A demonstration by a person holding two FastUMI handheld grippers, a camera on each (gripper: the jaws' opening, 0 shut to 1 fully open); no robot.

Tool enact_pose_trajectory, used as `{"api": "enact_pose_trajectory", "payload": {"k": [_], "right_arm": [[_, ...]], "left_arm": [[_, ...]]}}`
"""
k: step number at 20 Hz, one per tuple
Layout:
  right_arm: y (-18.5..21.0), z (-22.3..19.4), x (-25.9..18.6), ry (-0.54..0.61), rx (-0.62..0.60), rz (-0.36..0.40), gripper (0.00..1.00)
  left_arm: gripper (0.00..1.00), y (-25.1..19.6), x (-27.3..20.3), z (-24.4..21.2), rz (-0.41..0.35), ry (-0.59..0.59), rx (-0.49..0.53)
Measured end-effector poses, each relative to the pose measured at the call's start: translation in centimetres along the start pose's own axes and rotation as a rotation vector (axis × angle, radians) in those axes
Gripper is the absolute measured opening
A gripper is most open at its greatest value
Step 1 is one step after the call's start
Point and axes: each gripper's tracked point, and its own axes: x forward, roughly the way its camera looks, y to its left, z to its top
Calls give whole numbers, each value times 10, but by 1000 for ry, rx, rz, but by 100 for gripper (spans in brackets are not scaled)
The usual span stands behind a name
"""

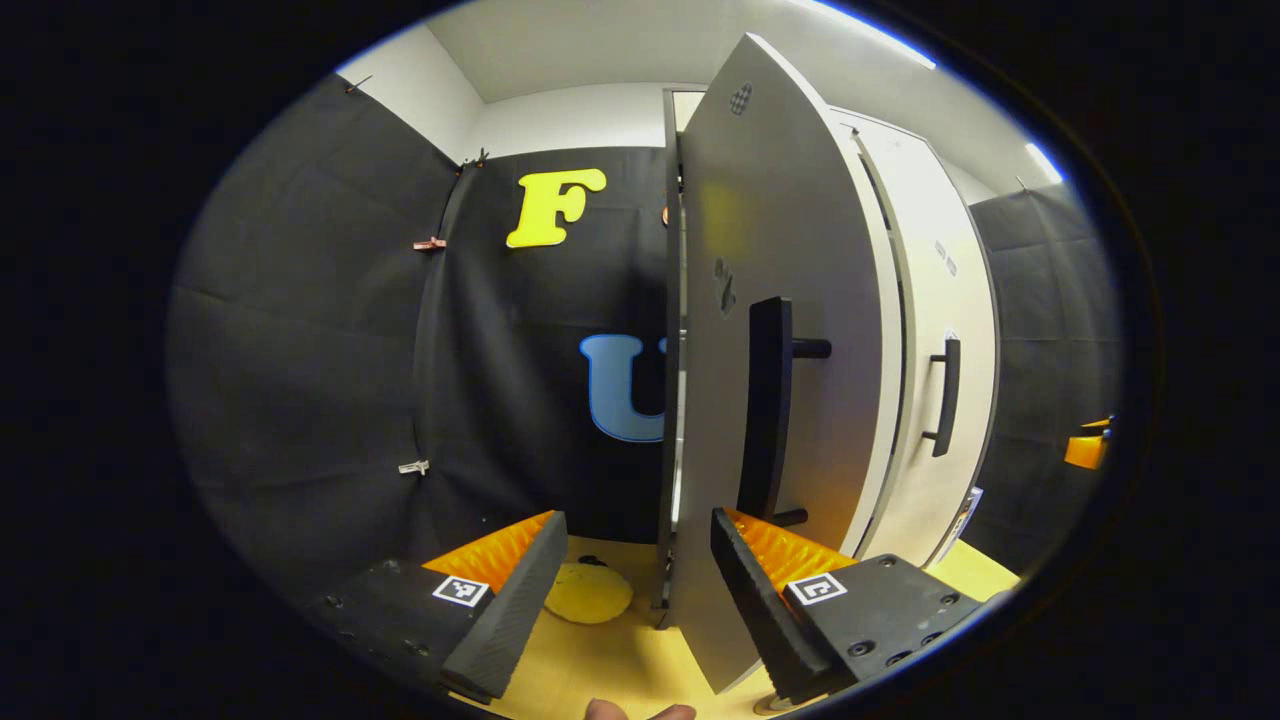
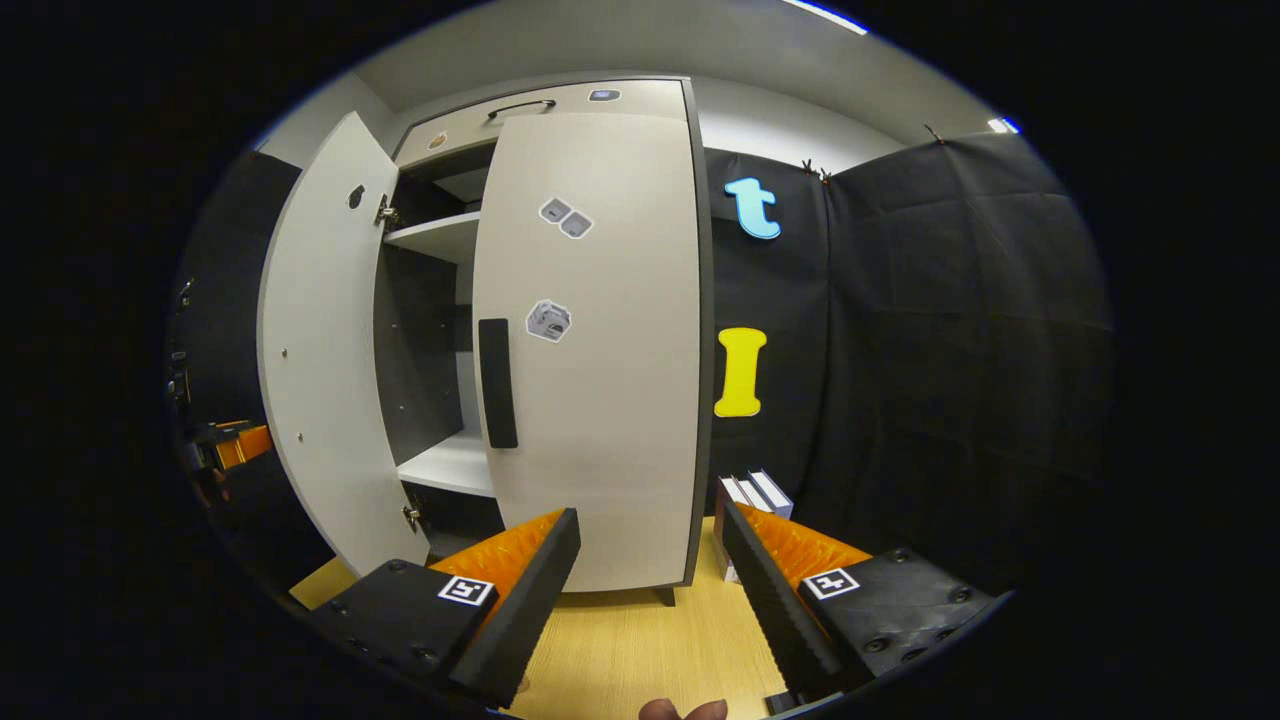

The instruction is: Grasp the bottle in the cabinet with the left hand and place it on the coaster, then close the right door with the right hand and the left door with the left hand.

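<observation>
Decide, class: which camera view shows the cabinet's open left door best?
The right gripper view: the left door shows whole, swung wide off the cabinet beside the shut right door. The left gripper view catches it close and near edge-on, handle forward.

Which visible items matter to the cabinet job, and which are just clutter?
Job: left door, open; right door, shut; coaster, nothing on it; left gripper; right gripper.
Clutter: books beside the cabinet.
</observation>
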Motion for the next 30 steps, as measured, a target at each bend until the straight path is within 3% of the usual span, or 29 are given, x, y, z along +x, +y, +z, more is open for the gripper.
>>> {"api": "enact_pose_trajectory", "payload": {"k": [12, 17, 22, 30], "right_arm": [[-33, 4, 4, -13, 29, -4, 96], [-30, 14, 5, -36, 57, 30, 96], [-21, 21, 6, -62, 48, 71, 96], [-9, 24, 3, -70, 25, 84, 96]], "left_arm": [[93, -119, 37, -2, -147, 3, 8], [92, -153, 62, -1, -135, -21, 46], [93, -164, 77, -2, -140, -6, -7], [94, -160, 55, 12, -138, -38, 41]]}}
